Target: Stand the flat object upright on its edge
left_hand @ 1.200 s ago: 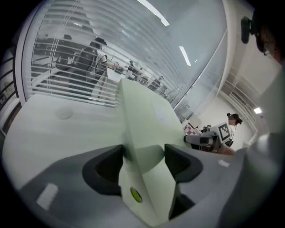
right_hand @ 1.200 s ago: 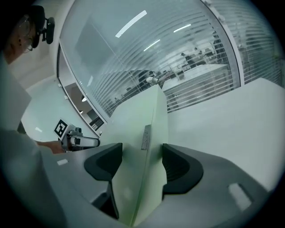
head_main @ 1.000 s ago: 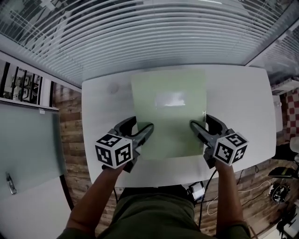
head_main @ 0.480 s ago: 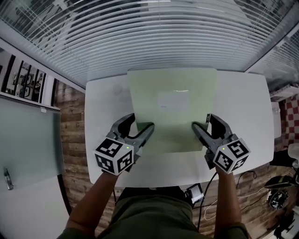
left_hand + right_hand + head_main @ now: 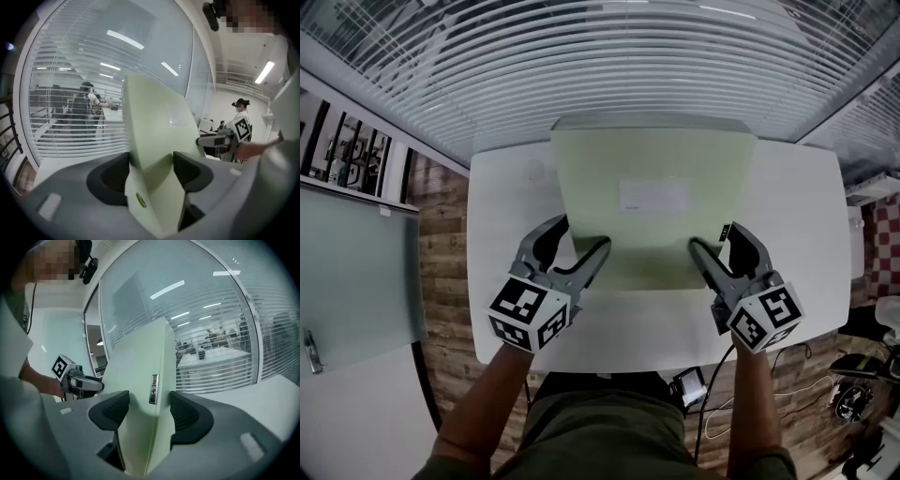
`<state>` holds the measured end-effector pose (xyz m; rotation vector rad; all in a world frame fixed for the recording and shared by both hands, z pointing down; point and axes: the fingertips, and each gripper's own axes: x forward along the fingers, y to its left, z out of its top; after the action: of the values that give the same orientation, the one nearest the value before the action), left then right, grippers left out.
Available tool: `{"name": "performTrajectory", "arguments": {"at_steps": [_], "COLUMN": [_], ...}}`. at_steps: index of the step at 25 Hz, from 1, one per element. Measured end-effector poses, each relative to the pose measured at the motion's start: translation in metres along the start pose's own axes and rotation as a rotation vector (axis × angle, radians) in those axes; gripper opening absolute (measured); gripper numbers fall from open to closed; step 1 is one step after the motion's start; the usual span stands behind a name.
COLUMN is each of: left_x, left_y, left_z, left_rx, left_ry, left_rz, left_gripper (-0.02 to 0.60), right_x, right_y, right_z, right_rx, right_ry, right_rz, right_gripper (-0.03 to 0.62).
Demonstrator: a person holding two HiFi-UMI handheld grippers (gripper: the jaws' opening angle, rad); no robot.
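Observation:
A pale green flat board (image 5: 652,206) with a white label is tilted up off the white table (image 5: 787,234), its far edge raised and its near edge low. My left gripper (image 5: 577,253) is shut on the board's near left edge. My right gripper (image 5: 712,248) is shut on its near right edge. In the left gripper view the board (image 5: 154,140) rises between the dark pads (image 5: 190,171). The right gripper view shows the board's edge (image 5: 150,394), with a small tag on it, clamped between the pads (image 5: 185,416).
Slatted blinds behind glass (image 5: 628,66) run along the table's far side. A wood floor (image 5: 441,234) and a frosted glass panel (image 5: 356,272) lie to the left. Cables and a small device (image 5: 694,384) sit on the floor under the table's near edge.
The board's far edge has risen steadily, so the board stands steeper now. Both grippers stayed clamped on its near corners and shifted slightly toward me.

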<state>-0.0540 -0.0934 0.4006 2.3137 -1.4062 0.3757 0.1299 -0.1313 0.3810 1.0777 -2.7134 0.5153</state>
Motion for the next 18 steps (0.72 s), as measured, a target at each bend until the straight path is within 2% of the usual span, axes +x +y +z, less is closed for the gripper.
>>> {"name": "performTrajectory", "arguments": {"at_steps": [8, 18], "left_x": [0.000, 0.008], "left_y": [0.005, 0.010], "left_z": [0.002, 0.001], "left_rx": [0.071, 0.138], "left_ry": [-0.030, -0.058], "left_rz": [0.041, 0.068], "left_gripper": [0.276, 0.276], "right_x": [0.007, 0.016], "right_y": [0.004, -0.003], "right_z": [0.007, -0.001], "right_rx": [-0.124, -0.208], "right_ry": [-0.038, -0.034], "right_rz": [-0.024, -0.062], "right_gripper": [0.281, 0.281]}}
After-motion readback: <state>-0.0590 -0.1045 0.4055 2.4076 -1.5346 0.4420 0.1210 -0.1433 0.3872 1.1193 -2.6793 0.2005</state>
